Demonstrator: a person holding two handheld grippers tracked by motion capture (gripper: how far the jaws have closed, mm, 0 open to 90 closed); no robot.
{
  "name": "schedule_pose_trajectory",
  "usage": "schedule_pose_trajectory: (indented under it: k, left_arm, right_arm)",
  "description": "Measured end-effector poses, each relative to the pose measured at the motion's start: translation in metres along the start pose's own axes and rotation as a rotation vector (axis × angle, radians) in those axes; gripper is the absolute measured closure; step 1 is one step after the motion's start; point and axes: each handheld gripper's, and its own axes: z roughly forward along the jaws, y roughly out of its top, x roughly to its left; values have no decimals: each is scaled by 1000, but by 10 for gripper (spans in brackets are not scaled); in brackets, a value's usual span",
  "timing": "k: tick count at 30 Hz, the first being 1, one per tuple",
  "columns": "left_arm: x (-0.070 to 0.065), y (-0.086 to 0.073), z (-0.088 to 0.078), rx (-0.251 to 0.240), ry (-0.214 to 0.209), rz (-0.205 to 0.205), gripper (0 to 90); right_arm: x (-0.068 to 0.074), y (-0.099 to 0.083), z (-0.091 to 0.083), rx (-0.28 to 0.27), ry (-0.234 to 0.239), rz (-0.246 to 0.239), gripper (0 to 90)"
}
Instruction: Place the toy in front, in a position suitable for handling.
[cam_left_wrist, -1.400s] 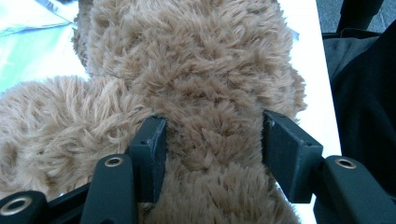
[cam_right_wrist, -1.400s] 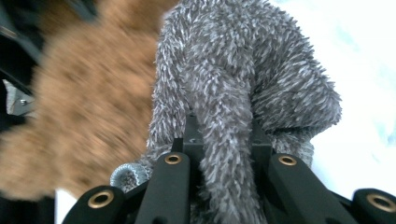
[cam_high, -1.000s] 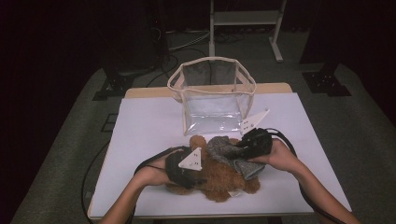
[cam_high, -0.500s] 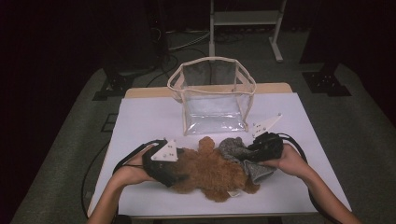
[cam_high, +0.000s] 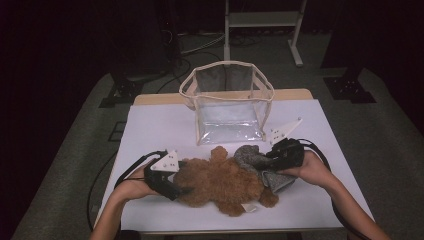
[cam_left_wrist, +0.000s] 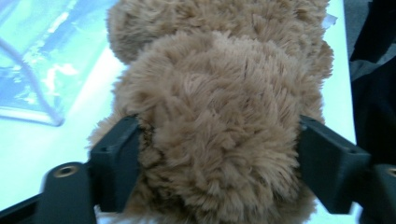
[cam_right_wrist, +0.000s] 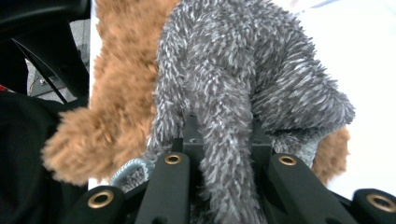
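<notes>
A brown teddy bear (cam_high: 220, 182) lies across the white table (cam_high: 150, 130) near its front edge. My left gripper (cam_high: 181, 181) is at the bear's left end. In the left gripper view its jaws (cam_left_wrist: 219, 140) flank a round furry part of the bear (cam_left_wrist: 219, 70); they have just been closing, and the fur bulges against both. A grey fuzzy garment (cam_high: 250, 157) sits at the bear's right end. My right gripper (cam_high: 260, 162) is shut on a strip of it (cam_right_wrist: 243, 70), with the jaws (cam_right_wrist: 224, 140) tight together.
A clear plastic bag with a cream rim (cam_high: 227, 105) stands open at the back middle of the table, just behind the bear. Cables trail from both grippers over the table. A white metal stand (cam_high: 260, 20) is on the floor beyond.
My left gripper has moved left, from the middle of the bear to its left end, and now has that end between its jaws. The right gripper has stayed put on the grey garment.
</notes>
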Motion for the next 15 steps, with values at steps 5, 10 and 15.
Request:
schedule_pose_trajectory:
  k: [5, 10, 15]
  left_arm:
    - [-4, 10, 11, -4, -8, 13, 308]
    - [-8, 19, 24, -24, -18, 11, 332]
    - [-10, 28, 32, -17, -20, 36, 342]
  right_arm:
    - [6, 17, -5, -25, 6, -37, 754]
    - [21, 42, 5, -23, 45, -104, 754]
    - [26, 48, 18, 25, 47, -130, 753]
